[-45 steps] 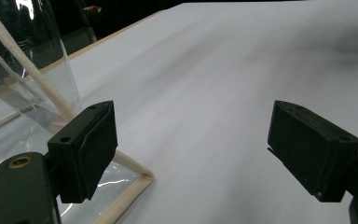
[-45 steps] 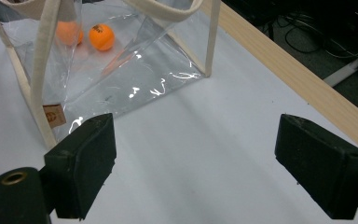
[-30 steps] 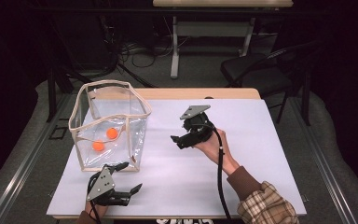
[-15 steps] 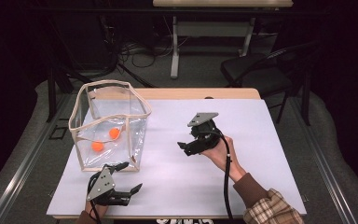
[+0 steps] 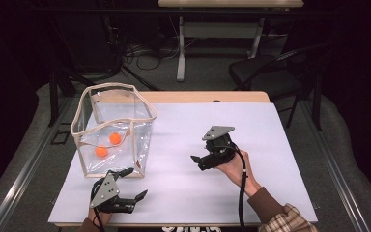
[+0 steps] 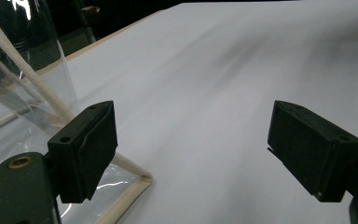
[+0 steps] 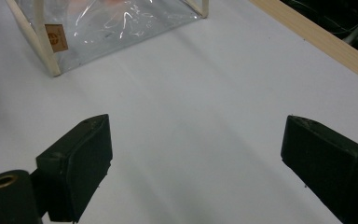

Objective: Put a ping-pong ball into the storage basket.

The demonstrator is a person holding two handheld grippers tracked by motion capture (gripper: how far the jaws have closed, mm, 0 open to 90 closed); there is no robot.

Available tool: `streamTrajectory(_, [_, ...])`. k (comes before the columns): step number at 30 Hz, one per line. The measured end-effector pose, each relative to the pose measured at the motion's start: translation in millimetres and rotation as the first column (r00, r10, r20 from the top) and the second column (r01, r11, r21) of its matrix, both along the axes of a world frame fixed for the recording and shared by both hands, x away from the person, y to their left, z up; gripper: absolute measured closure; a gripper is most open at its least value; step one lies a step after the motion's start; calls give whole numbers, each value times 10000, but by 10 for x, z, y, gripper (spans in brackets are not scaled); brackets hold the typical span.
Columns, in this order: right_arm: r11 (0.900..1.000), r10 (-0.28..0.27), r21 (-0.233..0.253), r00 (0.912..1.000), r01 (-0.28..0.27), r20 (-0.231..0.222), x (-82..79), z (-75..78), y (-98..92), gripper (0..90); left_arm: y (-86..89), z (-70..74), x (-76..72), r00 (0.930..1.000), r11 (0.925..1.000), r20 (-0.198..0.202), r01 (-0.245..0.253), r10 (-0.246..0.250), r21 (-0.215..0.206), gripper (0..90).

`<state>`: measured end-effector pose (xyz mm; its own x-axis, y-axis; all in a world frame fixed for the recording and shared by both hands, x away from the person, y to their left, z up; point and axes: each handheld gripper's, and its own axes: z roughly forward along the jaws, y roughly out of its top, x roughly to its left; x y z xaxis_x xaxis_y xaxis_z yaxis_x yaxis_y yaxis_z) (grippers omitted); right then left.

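A clear plastic bag point(image 5: 113, 121) with beige trim stands open at the left of the white table point(image 5: 270, 125). Two orange balls point(image 5: 115, 138) lie on its floor. My left gripper point(image 5: 134, 183) rests near the front edge, just in front of the bag's near right corner, open and holding nothing. In the left gripper view the left gripper point(image 6: 191, 154) has its jaws wide apart, and the bag's corner trim point(image 6: 130, 191) is by the left jaw. My right gripper point(image 5: 199, 162) is held right of centre, pointing left toward the bag. In the right gripper view the right gripper point(image 7: 196, 163) is open over bare table, with the bag point(image 7: 98, 28) farther off.
The table's wooden far edge point(image 5: 198, 96) runs behind the white sheet. A dark chair point(image 5: 265, 72) and a desk leg with cables stand on the floor beyond. A black cable point(image 5: 243, 193) trails from the right gripper along the person's forearm.
The right gripper has come down and back toward the person, slightly to the right, staying open. The left gripper and the bag have not moved.
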<state>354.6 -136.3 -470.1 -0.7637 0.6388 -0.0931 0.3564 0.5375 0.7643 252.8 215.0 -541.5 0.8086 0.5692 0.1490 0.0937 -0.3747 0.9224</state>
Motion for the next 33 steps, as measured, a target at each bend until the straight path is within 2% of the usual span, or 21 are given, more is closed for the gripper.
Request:
streamTrajectory(15, [9998,-172,123,9992,168,353,-262,-115,-218,63,-8,-1,1,10000,10000,-7,21,-21,26,158])
streamTrajectory(33, [9984,-475,345,9975,457,526,-460,-290,-446,45,-9,0,1,10000,10000,-9,39,-39,52,158])
